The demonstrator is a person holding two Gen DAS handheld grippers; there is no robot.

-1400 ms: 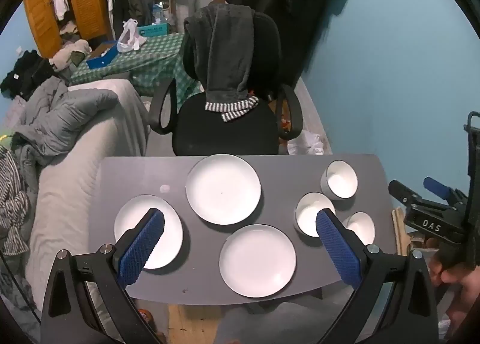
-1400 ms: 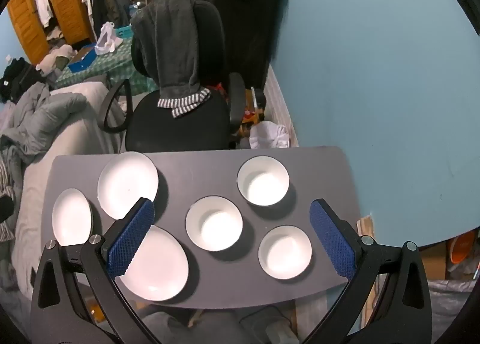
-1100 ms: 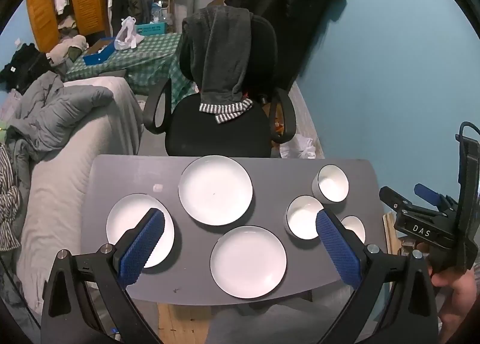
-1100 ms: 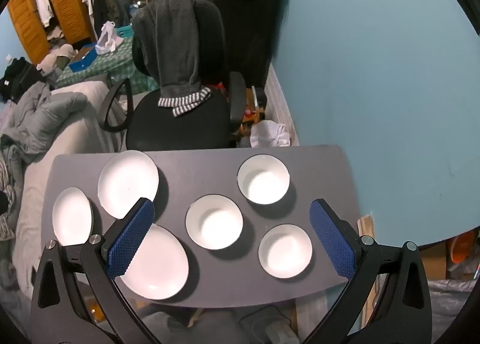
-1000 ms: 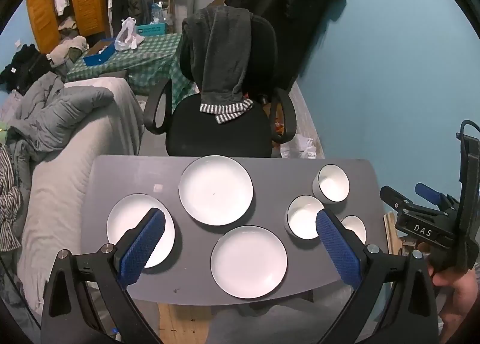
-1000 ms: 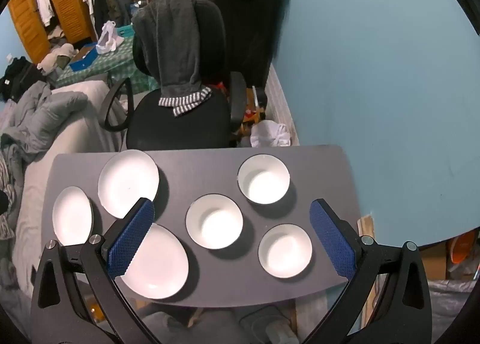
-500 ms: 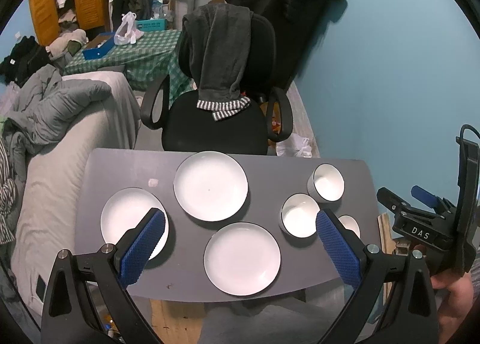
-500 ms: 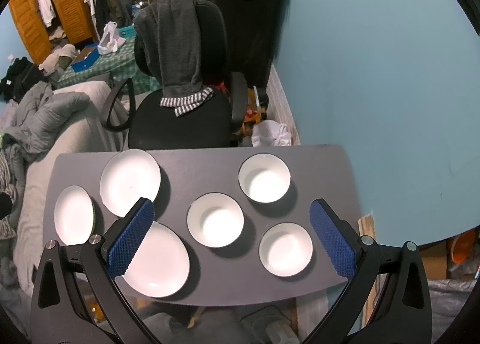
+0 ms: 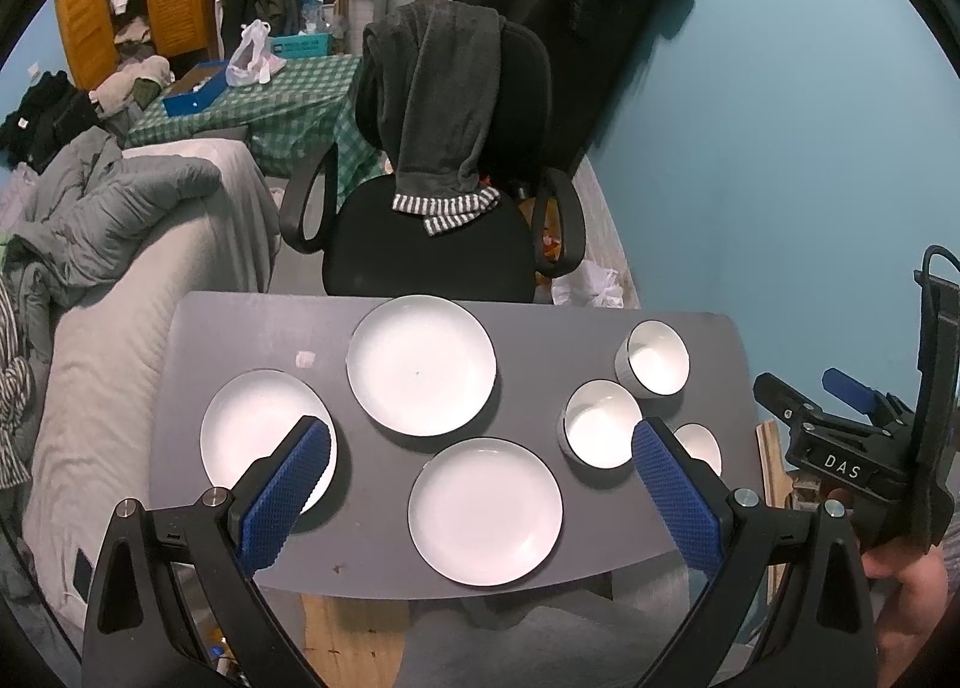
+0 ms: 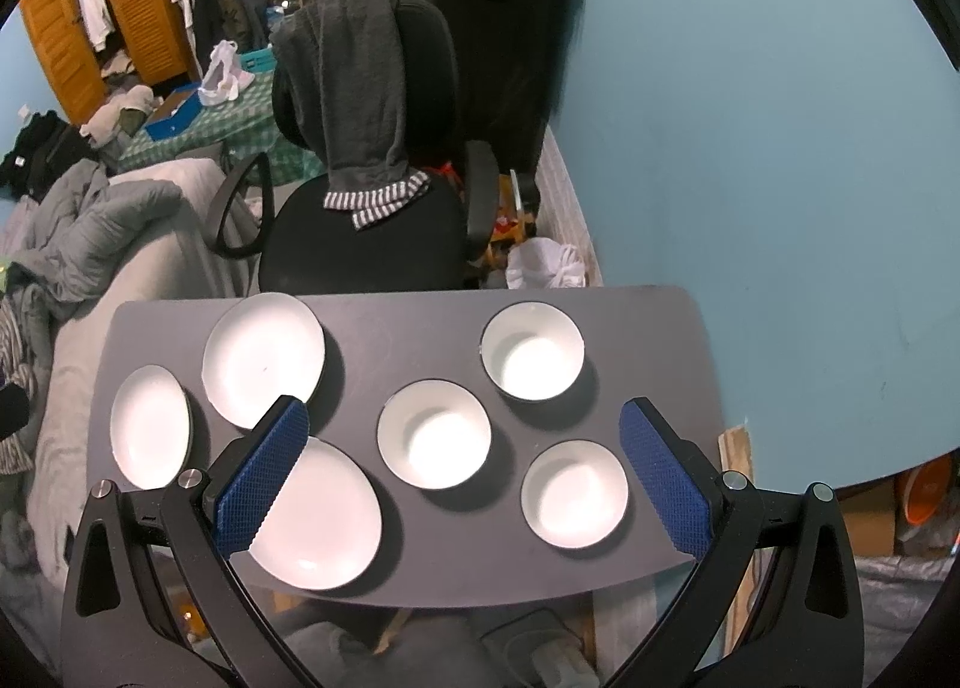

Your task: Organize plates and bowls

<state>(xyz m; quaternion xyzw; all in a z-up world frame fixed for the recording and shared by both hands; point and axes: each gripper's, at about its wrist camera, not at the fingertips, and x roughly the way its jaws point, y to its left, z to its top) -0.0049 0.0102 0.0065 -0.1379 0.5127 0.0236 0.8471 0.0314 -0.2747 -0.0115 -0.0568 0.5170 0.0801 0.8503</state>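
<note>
Three white plates lie on the grey table (image 9: pixel 540 322): a far plate (image 9: pixel 421 365), a left plate (image 9: pixel 255 436) and a near plate (image 9: pixel 486 511). Three white bowls stand at the right: a far bowl (image 10: pixel 533 351), a middle bowl (image 10: pixel 434 434) and a near bowl (image 10: pixel 574 493). My left gripper (image 9: pixel 480 499) is open and empty, held high above the table's near edge. My right gripper (image 10: pixel 459 484) is open and empty, high above the bowls. The right gripper also shows at the right edge of the left wrist view (image 9: pixel 840 436).
A black office chair (image 9: pixel 432 208) with a grey garment draped on it stands behind the table. A grey sofa (image 9: pixel 120 292) with bedding lies to the left. A blue wall (image 10: pixel 780 178) runs along the right. A checked table (image 9: pixel 270 94) stands further back.
Both grippers have drifted slightly, so the table sits a little lower-left in the left wrist view. The plates and bowls have not moved. Both grippers stay open.
</note>
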